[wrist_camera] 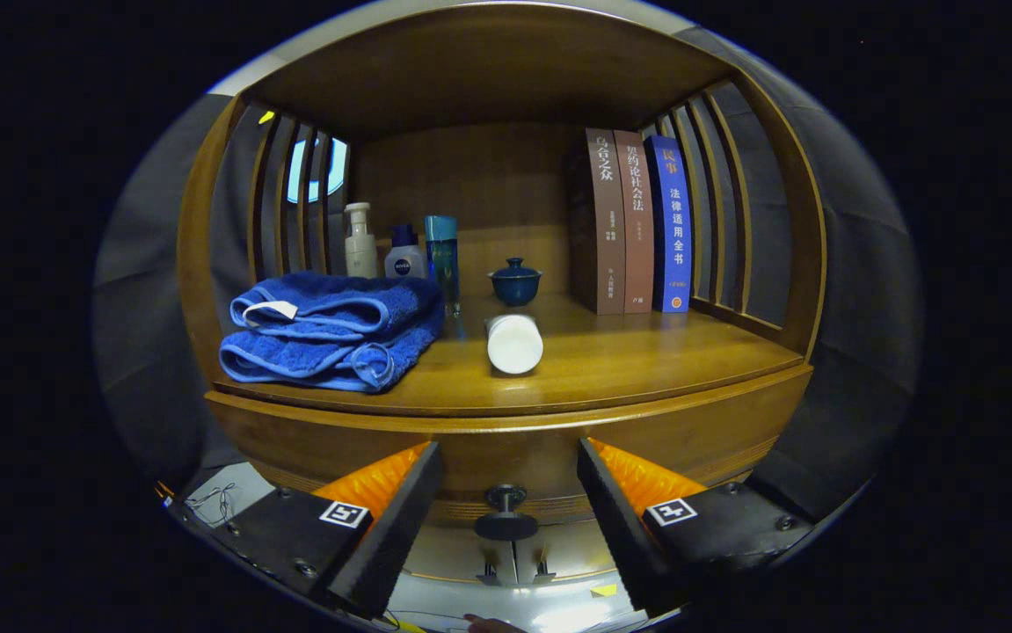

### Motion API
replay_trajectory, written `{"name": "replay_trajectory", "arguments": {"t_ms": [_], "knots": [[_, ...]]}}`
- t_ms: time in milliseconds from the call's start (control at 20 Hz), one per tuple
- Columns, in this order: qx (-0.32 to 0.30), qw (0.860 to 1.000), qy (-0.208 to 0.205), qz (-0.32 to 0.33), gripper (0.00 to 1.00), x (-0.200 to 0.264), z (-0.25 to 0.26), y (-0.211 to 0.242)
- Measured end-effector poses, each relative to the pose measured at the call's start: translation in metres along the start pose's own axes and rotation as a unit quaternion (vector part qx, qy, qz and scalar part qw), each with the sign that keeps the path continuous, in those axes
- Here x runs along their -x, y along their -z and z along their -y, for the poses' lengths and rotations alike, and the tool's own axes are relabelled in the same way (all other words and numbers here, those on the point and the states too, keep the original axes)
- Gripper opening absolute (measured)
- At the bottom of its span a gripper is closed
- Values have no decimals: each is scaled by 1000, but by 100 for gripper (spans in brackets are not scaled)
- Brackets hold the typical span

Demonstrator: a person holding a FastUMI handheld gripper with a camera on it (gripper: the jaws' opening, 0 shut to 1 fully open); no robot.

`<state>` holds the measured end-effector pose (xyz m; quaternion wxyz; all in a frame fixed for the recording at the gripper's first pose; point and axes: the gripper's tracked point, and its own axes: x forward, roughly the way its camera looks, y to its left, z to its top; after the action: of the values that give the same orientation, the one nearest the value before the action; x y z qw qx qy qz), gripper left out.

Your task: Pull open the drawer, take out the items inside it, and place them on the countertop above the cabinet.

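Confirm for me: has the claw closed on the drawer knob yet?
No: the claw is open, its fingers standing apart on either side of the drawer knob without touching it, and the drawer looks shut.

Dim warm light, deep shadow under the shelf top, strong fisheye bending, sharp focus.

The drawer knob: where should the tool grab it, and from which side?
Grip the round dark knob on the drawer front by its disc, coming straight from the front. It stands out on a thin stem, so a finger can close on either side. The tool is open, with the knob between its fingers.
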<state>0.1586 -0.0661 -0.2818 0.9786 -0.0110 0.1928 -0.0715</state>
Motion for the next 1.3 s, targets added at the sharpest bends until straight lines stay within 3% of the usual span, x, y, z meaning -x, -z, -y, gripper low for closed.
{"name": "replay_trajectory", "arguments": {"t_ms": [350, 900, 1300], "knots": [[3, 999, -7, 38, 99, 29, -2, -45], [28, 986, -15, 163, 98, 130, -7, -161], [38, 978, -21, 205, 98, 205, -14, -188]]}}
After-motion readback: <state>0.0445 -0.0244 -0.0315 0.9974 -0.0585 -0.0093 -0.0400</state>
